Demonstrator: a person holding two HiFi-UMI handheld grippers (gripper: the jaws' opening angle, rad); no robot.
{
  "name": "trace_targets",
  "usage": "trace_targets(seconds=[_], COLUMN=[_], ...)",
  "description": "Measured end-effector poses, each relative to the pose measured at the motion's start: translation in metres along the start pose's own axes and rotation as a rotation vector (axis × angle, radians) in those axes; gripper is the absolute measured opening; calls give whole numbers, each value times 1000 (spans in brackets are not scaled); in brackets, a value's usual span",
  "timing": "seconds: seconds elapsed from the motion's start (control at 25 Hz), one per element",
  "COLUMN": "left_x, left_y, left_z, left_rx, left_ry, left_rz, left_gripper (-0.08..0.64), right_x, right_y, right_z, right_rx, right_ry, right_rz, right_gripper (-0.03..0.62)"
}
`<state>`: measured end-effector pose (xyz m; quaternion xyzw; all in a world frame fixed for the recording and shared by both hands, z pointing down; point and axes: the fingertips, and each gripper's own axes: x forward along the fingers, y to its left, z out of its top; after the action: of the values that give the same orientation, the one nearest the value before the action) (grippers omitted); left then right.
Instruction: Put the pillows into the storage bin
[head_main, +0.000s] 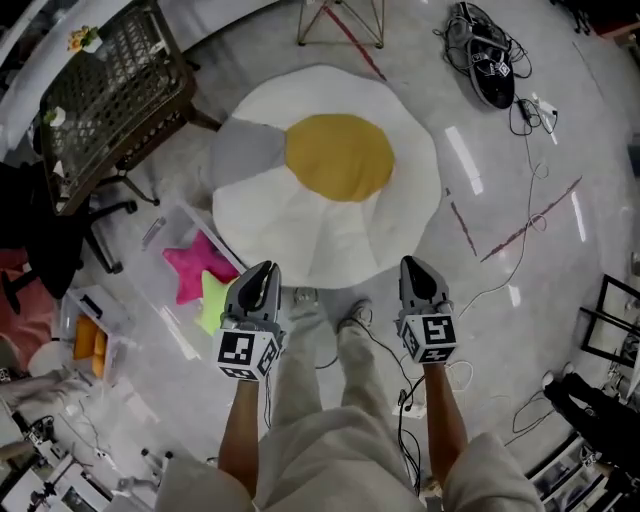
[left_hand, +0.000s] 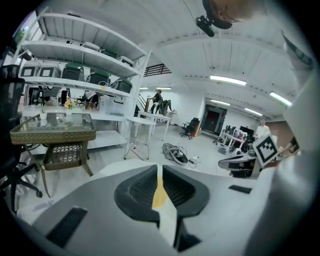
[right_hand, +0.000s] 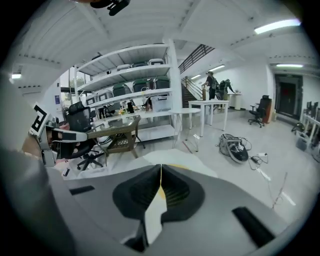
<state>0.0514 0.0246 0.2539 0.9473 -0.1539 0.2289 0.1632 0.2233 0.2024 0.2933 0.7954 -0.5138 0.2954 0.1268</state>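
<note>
Pillows first: I count three. The big one is a round fried-egg pillow (head_main: 330, 210), white with a yellow yolk and one grey wedge, lying flat on the floor right in front of the person's two shoes (head_main: 330, 308). The other two are star-shaped, one pink star pillow (head_main: 192, 268) and one yellow-green star pillow (head_main: 213, 298). Both already sit inside the clear storage bin (head_main: 150, 285) on the floor to the left, just beside the egg pillow's near-left edge. The green one lies nearer and partly over the pink one.

Two tongs here, one per hand, both held out level over the egg pillow's near edge. The left gripper (head_main: 263, 268) has its jaws pretty much together, with only a thin slit between the pads. All you see through it in the left gripper view (left_hand: 159, 169) is a sliver of yolk and white from the pillow down on the floor, so it's got hold of nothing. Same story on the right gripper (head_main: 412, 262): its own view (right_hand: 161, 167) shows the pads closed up with nothing pinched between them.

Other stuff around: one wicker table (head_main: 110, 90) with a glass top at the far left, one black office chair (head_main: 50, 240) near it, and a tangle of cables (head_main: 490, 60) at the far right. One smaller clear box (head_main: 90, 335) with something orange inside sits at the near left.
</note>
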Motion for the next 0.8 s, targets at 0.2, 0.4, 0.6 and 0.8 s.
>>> trace_targets(seconds=[0.2,0.4,0.6,0.8], left_x=[-11,-16,-30,-49], left_y=[-47,-79,-111,-140], left_z=[46,95,133,156], left_rx=[47,131,183,233], left_ry=[4,-15,-39,-51], left_rz=[-59,-87,-111,-129], left_gripper=[18,17,17,17], right_x=[-64,-113,-164,-210], right_y=[-29,-48,-67,-82], right_z=[34,68,86,102], right_rx=[60,89,70,53], right_ry=[-46,-111,-134,-155], right_rz=[-65,-95,-141,-185], right_gripper=[0,0,-2,-2])
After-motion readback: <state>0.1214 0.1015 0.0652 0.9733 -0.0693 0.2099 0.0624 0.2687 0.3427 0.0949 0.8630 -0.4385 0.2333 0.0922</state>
